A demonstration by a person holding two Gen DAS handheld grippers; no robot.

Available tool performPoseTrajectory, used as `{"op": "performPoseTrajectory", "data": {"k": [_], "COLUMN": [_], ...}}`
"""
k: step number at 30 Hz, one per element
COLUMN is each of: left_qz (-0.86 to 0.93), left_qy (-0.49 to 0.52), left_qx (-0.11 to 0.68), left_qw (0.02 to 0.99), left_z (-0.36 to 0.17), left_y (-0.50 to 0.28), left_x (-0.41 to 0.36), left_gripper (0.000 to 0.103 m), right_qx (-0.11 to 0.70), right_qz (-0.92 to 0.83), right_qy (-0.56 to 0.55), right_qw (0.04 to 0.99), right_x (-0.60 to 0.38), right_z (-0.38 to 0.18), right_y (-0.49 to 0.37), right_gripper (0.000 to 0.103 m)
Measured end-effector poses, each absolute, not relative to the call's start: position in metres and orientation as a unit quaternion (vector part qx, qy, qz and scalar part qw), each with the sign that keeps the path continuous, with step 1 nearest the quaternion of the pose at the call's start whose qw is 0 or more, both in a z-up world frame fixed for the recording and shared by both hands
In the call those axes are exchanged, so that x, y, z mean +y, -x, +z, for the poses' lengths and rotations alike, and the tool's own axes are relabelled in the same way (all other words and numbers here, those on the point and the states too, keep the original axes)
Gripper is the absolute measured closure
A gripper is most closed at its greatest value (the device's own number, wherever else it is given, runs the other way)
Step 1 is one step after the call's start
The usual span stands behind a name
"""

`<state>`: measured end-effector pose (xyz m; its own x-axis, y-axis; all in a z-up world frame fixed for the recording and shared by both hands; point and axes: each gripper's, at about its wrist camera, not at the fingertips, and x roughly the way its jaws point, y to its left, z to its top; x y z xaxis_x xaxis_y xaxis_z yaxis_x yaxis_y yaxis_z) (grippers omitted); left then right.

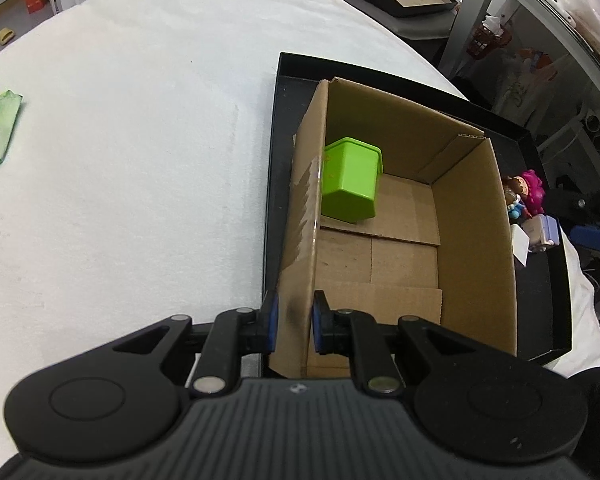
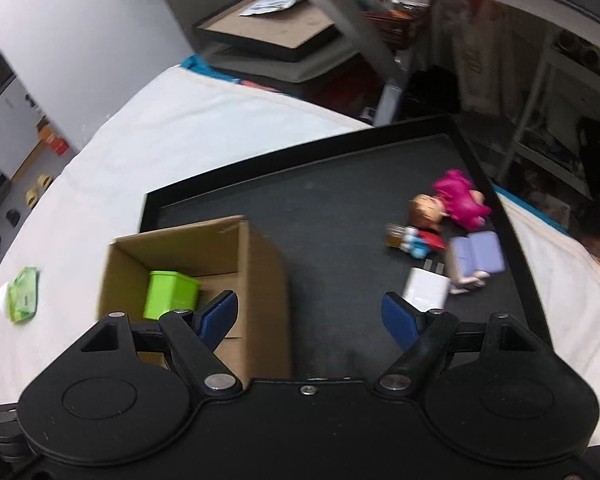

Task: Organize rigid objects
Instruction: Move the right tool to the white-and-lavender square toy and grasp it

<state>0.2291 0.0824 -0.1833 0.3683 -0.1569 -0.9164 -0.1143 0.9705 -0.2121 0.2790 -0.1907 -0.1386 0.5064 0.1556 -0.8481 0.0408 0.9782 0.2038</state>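
With the cardboard box (image 1: 400,240) wall pinched by the left gripper (image 1: 294,322) and a green container (image 1: 350,180) already inside ahead, the spread, empty right gripper (image 2: 310,316) should be brought squarely over the toys (image 2: 452,220) ahead-right before closing.

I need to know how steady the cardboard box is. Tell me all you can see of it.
The cardboard box is brown corrugated card, open-topped, standing upright in the black tray. Torn tape marks its left wall, which the left hand-held gripper pinches at the near corner. Inside, a green container lies tipped against that wall.
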Motion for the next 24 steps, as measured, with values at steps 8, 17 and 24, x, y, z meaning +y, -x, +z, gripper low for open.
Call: {"op": "performPoseTrajectory", "data": {"k": [8, 17, 24], "left_qz": [0.007, 0.019, 0.015], "left_qy": [0.107, 0.073, 0.062], "left_qx": [0.547, 0.530, 0.530], "left_qw": [0.830, 0.845, 0.846], "left_z": [-0.174, -0.165, -0.164], "left_y": [-0.225, -0.224, -0.225], "left_x": [0.074, 0.059, 0.050], "left_gripper": [0.060, 0.051, 0.051], "right_qx": [0.491, 0.478, 0.460], "right_qz": [0.002, -0.022, -0.034], "right_qy": [-0.112, -0.116, -0.109], "right_qw": [0.864, 0.870, 0.880], "right_x": [-0.238, -0.271, -0.287], "right_z": [-0.158, -0.180, -0.201], "right_y": [-0.277, -0.281, -0.286], "right_gripper": [0.025, 0.021, 0.021]}}
